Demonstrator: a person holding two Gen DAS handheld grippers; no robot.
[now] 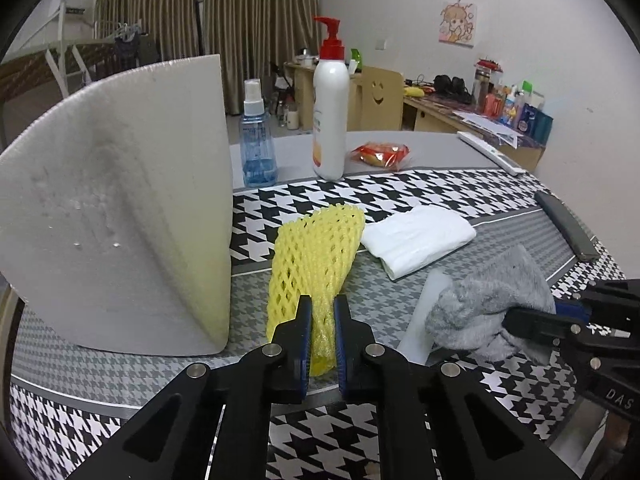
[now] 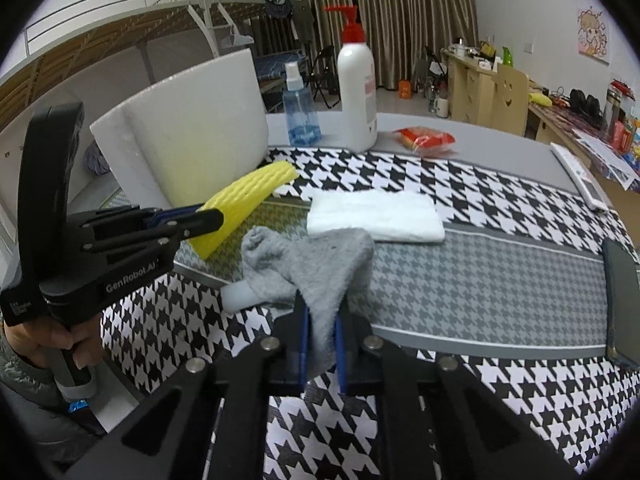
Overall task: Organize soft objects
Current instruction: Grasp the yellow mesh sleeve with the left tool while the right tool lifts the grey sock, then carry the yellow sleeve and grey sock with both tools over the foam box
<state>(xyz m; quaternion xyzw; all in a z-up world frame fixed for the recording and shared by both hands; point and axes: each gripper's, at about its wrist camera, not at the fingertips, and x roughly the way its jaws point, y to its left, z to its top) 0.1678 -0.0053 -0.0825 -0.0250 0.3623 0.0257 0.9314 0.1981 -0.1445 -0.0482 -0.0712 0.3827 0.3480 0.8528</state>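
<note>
Left tool (image 1: pixel 322 312) is clamped almost fully shut on the near end of the yellow foam mesh fruit sleeve (image 1: pixel 316 248); the rest of the sleeve runs forward, its far end near the folded white cloth (image 1: pixel 418 238). Right tool (image 2: pixel 320 320) is likewise pinched nearly closed on a fold of the grey fleece sock (image 2: pixel 308 264), which bunches up over a pale translucent cylinder (image 2: pixel 238 296) lying on the black-and-white houndstooth table (image 2: pixel 500 292).

White foam slab (image 1: pixel 120 208) stands tilted just left of the sleeve. White pump bottle with red top (image 1: pixel 330 96), blue spray bottle (image 1: pixel 258 140) and red snack packet (image 1: pixel 380 154) sit at the far edge, well apart from both tools.

Risks, my read:
- Sock grip is only on a thin fold; a quick lift could let it slide out, or drag and roll the cylinder under it.
- Sleeve is soft and crushed at the grip; swinging it left could knock the leaning slab over.
- Tools are close together; crossing paths could tangle sock and sleeve or bump the white cloth out of its fold.
</note>
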